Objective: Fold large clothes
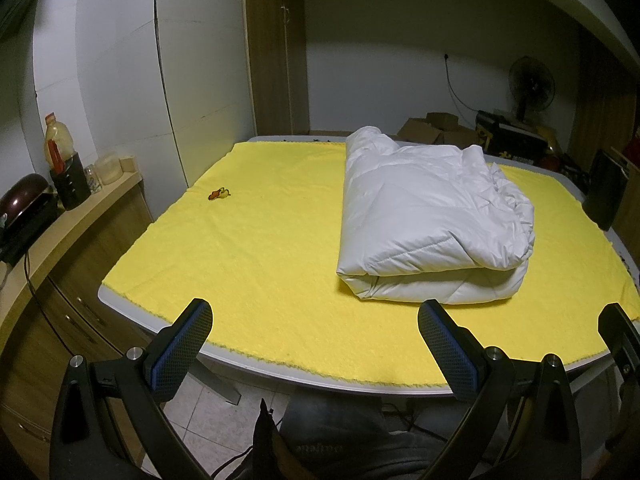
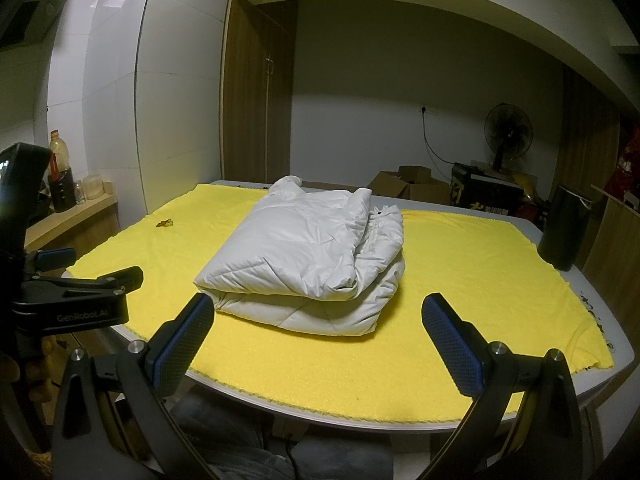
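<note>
A white puffy jacket [image 1: 432, 220] lies folded into a thick bundle on the yellow cloth [image 1: 260, 248] that covers the table; it also shows in the right wrist view [image 2: 308, 256]. My left gripper [image 1: 316, 344] is open and empty, held above the table's near edge, short of the jacket and to its left. My right gripper [image 2: 318, 340] is open and empty, just in front of the jacket's near edge. The left gripper's body [image 2: 72, 300] shows at the left of the right wrist view.
A small orange and yellow patch [image 1: 219, 194] lies on the cloth at the far left. A counter [image 1: 80, 216] with bottles stands left of the table. A black cylinder [image 2: 562, 228] stands at the table's right edge. Boxes [image 2: 412, 186] and a fan [image 2: 508, 130] are behind.
</note>
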`<state>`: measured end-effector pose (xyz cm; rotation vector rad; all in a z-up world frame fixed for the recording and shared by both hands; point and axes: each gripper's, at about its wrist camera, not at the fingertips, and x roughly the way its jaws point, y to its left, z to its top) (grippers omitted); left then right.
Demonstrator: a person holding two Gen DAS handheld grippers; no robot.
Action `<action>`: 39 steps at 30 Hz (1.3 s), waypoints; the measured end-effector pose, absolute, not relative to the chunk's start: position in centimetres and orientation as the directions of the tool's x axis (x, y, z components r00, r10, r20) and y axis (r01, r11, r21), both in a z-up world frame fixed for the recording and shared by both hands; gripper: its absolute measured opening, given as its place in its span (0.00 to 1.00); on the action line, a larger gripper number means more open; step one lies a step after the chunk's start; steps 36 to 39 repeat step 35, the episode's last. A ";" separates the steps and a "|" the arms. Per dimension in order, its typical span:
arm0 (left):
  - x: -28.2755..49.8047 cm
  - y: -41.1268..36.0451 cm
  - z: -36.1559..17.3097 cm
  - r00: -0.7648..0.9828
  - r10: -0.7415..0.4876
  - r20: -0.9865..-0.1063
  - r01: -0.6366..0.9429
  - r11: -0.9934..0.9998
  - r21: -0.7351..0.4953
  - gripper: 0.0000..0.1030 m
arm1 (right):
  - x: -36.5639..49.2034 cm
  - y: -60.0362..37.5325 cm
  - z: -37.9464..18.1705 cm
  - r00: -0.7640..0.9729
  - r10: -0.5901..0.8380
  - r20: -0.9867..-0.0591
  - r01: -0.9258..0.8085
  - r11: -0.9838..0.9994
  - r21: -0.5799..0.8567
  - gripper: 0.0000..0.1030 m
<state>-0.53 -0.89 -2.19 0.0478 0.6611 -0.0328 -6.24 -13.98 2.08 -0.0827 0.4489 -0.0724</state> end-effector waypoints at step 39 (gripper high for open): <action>-0.5 -1.0 -2.2 0.795 -0.052 -0.604 0.089 0.996 0.031 1.00 | -6.2 -13.8 1.9 0.894 -0.091 -0.439 0.053 0.994 -0.098 1.00</action>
